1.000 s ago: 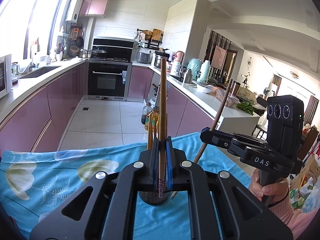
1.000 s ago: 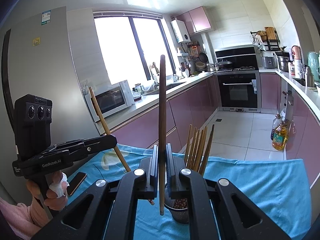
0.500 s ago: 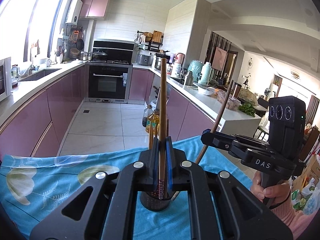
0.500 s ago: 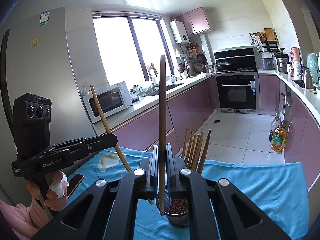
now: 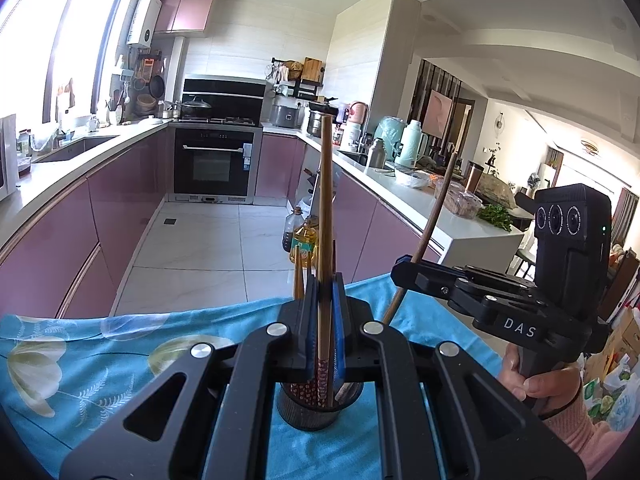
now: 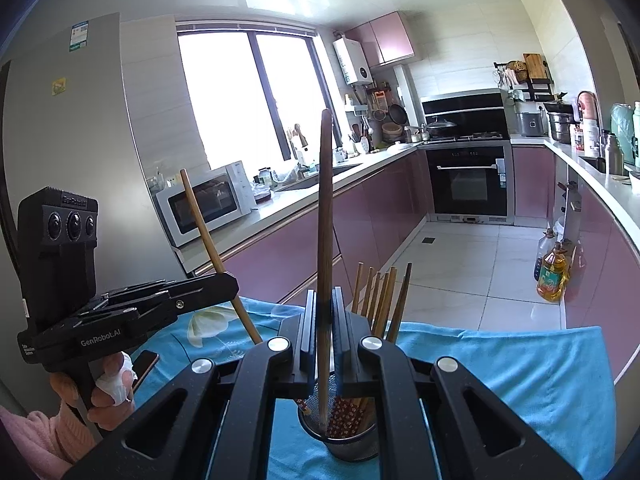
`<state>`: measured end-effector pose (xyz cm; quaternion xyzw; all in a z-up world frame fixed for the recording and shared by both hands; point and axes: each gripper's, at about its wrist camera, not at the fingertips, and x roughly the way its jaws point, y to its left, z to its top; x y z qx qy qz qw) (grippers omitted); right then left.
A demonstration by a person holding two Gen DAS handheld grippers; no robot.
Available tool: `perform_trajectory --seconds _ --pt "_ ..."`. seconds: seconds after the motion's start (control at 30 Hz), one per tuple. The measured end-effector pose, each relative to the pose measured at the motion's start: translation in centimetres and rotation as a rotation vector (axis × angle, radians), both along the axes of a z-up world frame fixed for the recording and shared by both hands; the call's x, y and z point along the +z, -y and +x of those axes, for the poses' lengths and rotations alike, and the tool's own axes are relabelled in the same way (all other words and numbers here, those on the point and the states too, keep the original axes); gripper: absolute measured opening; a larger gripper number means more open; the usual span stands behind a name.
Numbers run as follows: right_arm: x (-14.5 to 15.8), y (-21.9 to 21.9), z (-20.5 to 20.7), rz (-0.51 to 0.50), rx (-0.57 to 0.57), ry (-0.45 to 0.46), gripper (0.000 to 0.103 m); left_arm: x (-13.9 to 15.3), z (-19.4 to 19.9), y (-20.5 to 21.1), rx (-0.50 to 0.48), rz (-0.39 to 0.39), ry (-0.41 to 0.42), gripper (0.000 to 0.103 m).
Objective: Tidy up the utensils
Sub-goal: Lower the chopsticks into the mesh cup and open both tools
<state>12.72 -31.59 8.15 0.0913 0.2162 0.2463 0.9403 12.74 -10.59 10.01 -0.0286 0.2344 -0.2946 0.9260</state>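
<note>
My left gripper (image 5: pixel 322 292) is shut on a light brown chopstick (image 5: pixel 325 208) that stands upright. Its patterned lower end hangs in the dark mesh cup (image 5: pixel 308 412) below the fingers. My right gripper (image 6: pixel 323 308) is shut on a dark brown chopstick (image 6: pixel 324 208), also upright, its tip inside the mesh cup (image 6: pixel 352 440). Several more chopsticks (image 6: pixel 384 296) stand in that cup. Each view shows the other gripper from the side: the right gripper (image 5: pixel 402 270) and the left gripper (image 6: pixel 230 282), each gripping its tilted stick.
The cup stands on a table under a blue floral cloth (image 5: pixel 80 360), whose far edge drops to the tiled kitchen floor. A phone (image 6: pixel 144 364) lies on the cloth near the left hand. Oil bottles (image 6: pixel 552 276) stand on the floor by the purple cabinets.
In the right wrist view the cup has slid a little left, so the dark chopstick's tip now sits inside it. The left gripper has hardly moved. Both stay shut.
</note>
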Motion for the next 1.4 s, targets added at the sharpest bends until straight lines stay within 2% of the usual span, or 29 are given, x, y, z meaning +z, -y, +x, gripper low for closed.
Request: perform_trajectory --seconds 1.4 --pt "-3.8 -0.7 2.5 -0.004 -0.024 -0.118 0.006 -3.5 3.5 1.1 -0.001 0.076 -0.105 0.008"
